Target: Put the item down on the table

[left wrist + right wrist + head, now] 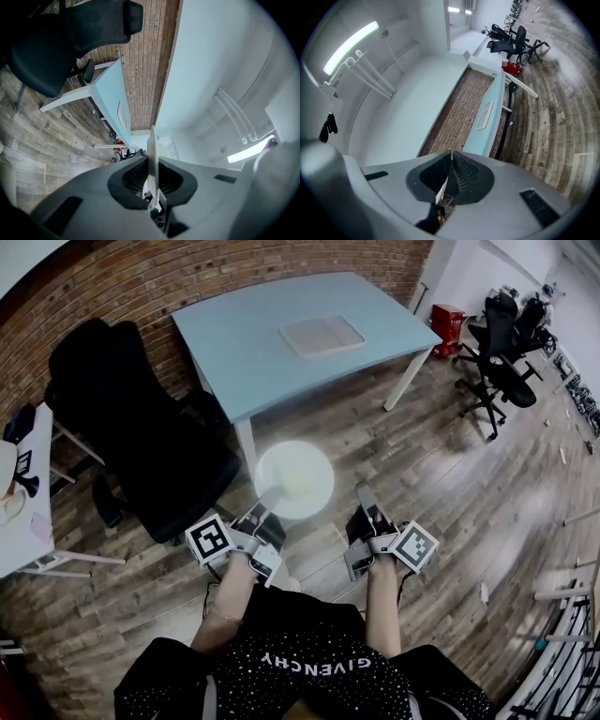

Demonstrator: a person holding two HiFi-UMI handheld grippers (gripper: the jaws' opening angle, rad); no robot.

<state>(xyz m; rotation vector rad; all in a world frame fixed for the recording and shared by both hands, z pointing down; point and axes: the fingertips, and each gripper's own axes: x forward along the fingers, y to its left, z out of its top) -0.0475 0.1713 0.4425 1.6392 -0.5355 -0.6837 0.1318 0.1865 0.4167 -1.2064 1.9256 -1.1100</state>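
Note:
A round white plate (293,479) hangs over the wood floor in front of me, held by its near rim in my left gripper (266,500), which is shut on it. In the left gripper view the plate (153,154) shows edge-on as a thin white blade between the closed jaws. My right gripper (364,493) is beside the plate's right edge, apart from it, jaws together with nothing held. The light-blue table (234,352) stands farther ahead, with a flat white tray (322,336) on it. The table (497,110) and tray (484,114) also show in the right gripper view.
A large black office chair (141,427) stands left of the table, near my left gripper. Two more black chairs (502,352) and a red box (447,324) are at the far right. A white desk (23,493) edges in on the left. A brick wall runs behind the table.

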